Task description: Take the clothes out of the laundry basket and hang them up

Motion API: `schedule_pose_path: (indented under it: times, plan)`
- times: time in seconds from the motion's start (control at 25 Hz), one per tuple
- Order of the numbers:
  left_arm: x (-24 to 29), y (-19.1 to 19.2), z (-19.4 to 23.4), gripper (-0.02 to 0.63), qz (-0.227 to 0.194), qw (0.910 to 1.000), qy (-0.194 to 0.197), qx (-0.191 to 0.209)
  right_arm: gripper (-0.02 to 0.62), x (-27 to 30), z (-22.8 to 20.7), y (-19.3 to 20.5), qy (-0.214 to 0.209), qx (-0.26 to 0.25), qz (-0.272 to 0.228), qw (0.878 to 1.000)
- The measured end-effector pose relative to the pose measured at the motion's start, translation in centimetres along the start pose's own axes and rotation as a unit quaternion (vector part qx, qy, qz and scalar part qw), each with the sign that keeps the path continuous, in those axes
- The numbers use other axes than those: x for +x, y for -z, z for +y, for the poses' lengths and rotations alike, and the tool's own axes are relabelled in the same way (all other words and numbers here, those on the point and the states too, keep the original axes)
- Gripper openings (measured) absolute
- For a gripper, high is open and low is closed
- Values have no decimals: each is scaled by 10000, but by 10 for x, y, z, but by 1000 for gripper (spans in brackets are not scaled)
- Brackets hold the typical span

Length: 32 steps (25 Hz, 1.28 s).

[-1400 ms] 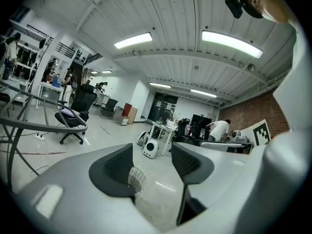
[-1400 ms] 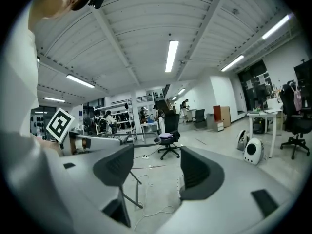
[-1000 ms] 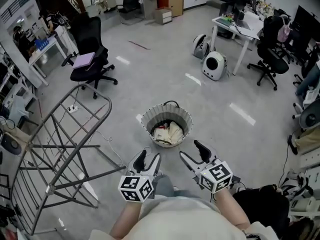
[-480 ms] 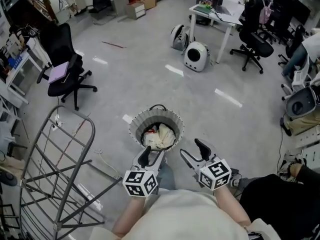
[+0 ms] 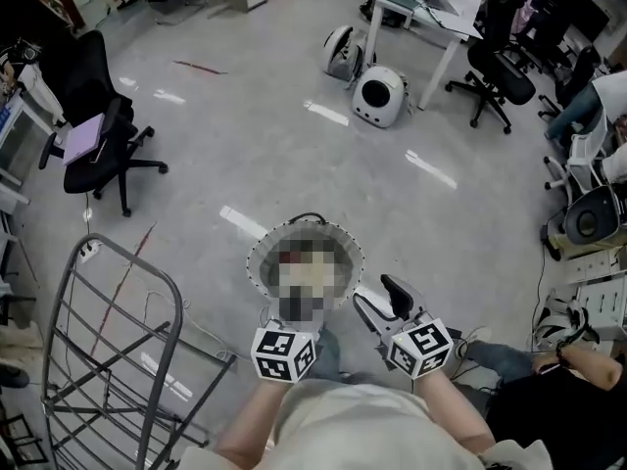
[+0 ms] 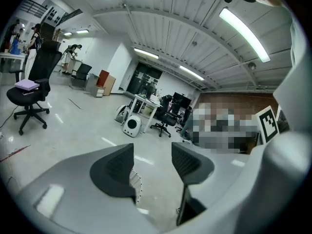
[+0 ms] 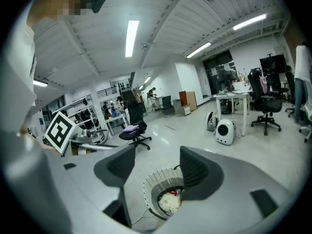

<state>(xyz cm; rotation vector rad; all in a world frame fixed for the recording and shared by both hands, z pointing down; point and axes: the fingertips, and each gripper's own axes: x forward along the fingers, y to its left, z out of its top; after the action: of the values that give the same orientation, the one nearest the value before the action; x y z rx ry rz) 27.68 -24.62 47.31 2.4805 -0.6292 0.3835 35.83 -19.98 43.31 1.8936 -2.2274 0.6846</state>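
– Starting at your far left, what do you have?

– You have a grey wire drying rack [image 5: 108, 360] standing on the floor, bare of clothes. Behind it is a black office chair [image 5: 98, 145] with something purple on its seat.

– And your left gripper [image 6: 152, 165]?

– Its fingers [image 6: 114, 172] stand apart with nothing between them. You see only floor and a strip of the ribbed basket rim through the gap. From your head view, its marker cube sits just at the near edge of the laundry basket [image 5: 257, 262].

– Where are the clothes [image 7: 170, 201]?

– They lie in the basket, a pale bundle with a touch of red, directly in front of you on the floor. Neither gripper touches them.

– Your right gripper [image 5: 375, 296]?

– It hangs just beside the basket's right rim. Its fingers [image 7: 197, 174] have just been closing a little but are apart and empty, and you look between them down into the basket.

– Further right?

– Two white domed cases [image 5: 380, 96] sit on the floor by a white worktop [image 5: 431, 3], well apart from you.
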Motion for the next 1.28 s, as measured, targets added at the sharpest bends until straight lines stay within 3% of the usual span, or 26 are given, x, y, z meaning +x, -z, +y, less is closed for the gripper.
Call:
schedule_pose_path:
  times: [0.28,0.44,0.68,0.84,1.04,1.28]
  plan:
    - [50,26,67,242,449,9989,-78,-149,275,65,-22,21,111,56,312,9994]
    - [85,47,89,242,665,9976,-150,-135,275,88,-49,52,172,272,507,9982]
    - [137,115,125,242,1227,9917,-267,-264,275,129,-79,114,20,614,952,9936]
    - [177,166,146,242,1529,9870,-338,-355,275,150,-97,156,-152,564,1217,9908]
    - [221,251,157,258,2309,9726,-139,-227,275,163,-129,216,-80,758,1497,9858]
    - [266,339,168,265,3153,9469,309,555,275,170,-158,259,8,897,1463,9852]
